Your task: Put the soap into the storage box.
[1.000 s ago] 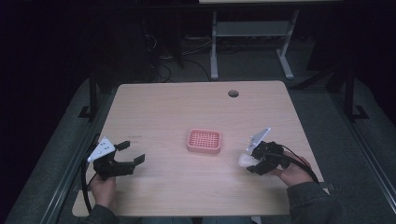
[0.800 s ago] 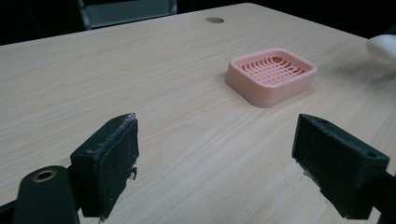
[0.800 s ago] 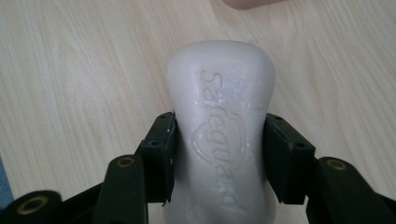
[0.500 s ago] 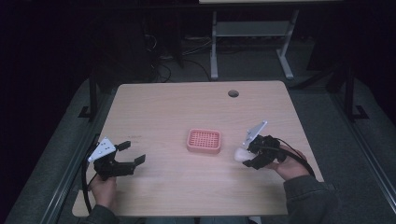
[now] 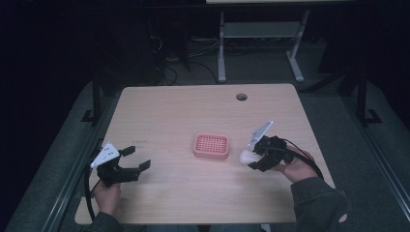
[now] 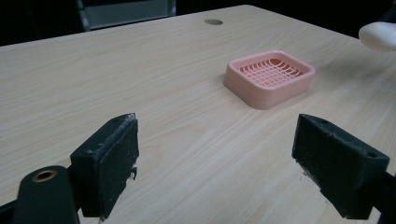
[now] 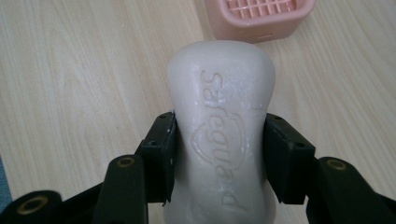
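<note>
**Soap bar held beside pink dish**

Soap bar (image 7: 219,135), white, stamped "Safeguard", pinched lengthwise between the two black jaws of the right gripper (image 5: 256,157), pads pressed on both long sides. Held above the table (image 5: 183,111), front end just to the right of the pink soap dish (image 5: 211,146) in the high view, not touching it. Seen in the left gripper view as a pale rounded tip at the far right edge (image 6: 378,36).

Left gripper (image 5: 135,158) spread wide, holding nothing, low over the near left part of the table, pointing toward the dish. Well apart from the dish and the other gripper.

Dish, gridded on top, sitting flat near the middle of the table. Round hole (image 5: 241,96) toward the far edge.
</note>
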`<state>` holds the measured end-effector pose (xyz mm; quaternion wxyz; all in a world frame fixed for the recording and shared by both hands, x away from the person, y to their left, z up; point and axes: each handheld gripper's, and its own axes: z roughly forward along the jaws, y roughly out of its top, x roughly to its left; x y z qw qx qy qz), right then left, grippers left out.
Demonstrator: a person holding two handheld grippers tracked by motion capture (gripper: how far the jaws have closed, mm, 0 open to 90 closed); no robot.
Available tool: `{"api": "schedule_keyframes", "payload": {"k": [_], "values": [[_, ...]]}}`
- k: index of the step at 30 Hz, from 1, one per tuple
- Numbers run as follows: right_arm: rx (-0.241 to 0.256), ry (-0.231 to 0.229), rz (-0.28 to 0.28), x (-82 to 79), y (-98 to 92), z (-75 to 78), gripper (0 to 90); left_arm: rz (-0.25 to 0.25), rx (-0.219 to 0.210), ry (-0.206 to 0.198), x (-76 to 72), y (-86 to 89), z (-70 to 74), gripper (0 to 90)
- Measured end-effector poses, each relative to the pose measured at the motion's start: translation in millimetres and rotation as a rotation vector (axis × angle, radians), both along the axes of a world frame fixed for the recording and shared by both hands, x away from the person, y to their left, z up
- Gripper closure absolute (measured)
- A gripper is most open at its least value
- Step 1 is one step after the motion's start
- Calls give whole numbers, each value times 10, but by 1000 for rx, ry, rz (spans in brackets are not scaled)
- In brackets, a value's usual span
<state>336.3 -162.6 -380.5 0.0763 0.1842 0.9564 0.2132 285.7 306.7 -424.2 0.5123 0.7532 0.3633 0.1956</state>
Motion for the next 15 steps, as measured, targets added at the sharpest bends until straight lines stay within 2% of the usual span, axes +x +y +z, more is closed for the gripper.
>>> {"api": "schedule_keyframes", "payload": {"k": [13, 15], "values": [[-3, -2, 25, 117, 132, 62, 487, -1, 10, 2, -2, -3, 2, 141], [14, 1, 27, 147, 154, 76, 488, 0, 6, 1, -1, 0, 2, 141]]}}
